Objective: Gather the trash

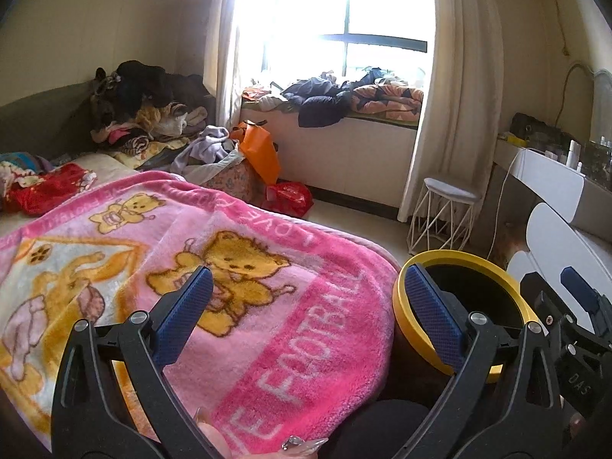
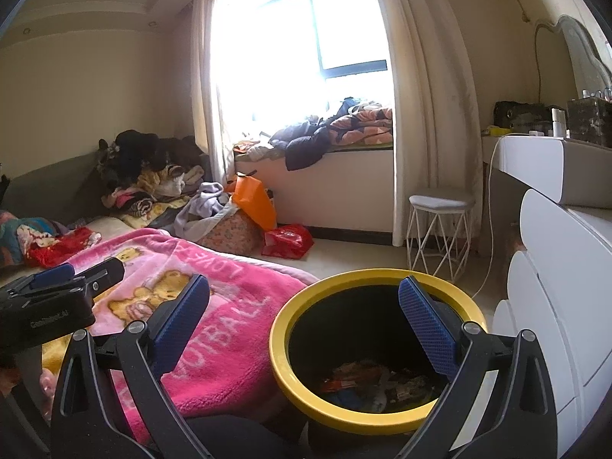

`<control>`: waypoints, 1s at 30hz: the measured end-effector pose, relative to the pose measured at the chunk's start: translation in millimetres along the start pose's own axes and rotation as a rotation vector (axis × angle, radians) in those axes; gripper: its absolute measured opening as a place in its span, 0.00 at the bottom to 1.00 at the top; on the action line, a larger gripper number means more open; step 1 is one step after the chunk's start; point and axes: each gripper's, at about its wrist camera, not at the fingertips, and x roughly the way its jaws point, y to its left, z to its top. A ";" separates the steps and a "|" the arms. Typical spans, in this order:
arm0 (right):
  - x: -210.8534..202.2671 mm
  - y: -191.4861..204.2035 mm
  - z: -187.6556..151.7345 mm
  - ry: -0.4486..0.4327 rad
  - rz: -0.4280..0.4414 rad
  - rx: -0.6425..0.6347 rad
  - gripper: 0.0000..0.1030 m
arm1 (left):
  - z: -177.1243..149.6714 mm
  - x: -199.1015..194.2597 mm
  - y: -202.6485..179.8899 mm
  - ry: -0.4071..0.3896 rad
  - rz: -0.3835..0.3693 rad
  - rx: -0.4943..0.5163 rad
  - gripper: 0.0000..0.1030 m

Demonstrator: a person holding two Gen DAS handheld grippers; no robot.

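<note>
— Where does the bin sit from you?

— The bed (image 1: 95, 164) fills my left, under a pink blanket (image 1: 267, 306). The bin (image 2: 290, 378), black with a yellow rim, stands on the floor just beside the bed's corner. It lies straight ahead of and below my right hand-held gripper (image 2: 304, 321), whose right finger reaches over the rim; my left hand-held gripper (image 1: 308, 306) hangs over the blanket with the bin at its right. So the right one is nearer.

— Either one carrying anything?

— No. Both have their fingers spread wide with nothing between them. The trash (image 2: 375, 386) I can see is wrappers lying in the bottom of the bin.

— More to pick up?

— I judge the red bag (image 2: 288, 241) and orange bag (image 2: 254, 197) on the floor, well beyond the bin, possible. The white drawers (image 2: 554, 306) crowd the right, with a stool (image 2: 440, 229) further back.
</note>
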 end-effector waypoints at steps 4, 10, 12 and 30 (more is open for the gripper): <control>-0.4 0.7 -1.7 -0.003 0.000 -0.009 0.94 | -1.9 -0.4 -0.3 0.004 0.004 0.001 0.90; 0.1 -1.9 -2.9 -0.004 -0.007 -0.002 0.94 | -2.2 -0.8 -0.6 0.007 0.003 -0.003 0.90; 0.0 -2.2 -3.5 -0.005 -0.011 -0.003 0.94 | -2.7 -1.1 -1.2 0.008 0.002 -0.003 0.90; -1.3 -3.3 -4.0 -0.012 -0.019 -0.003 0.94 | -3.2 -2.1 -2.0 0.005 0.003 -0.003 0.90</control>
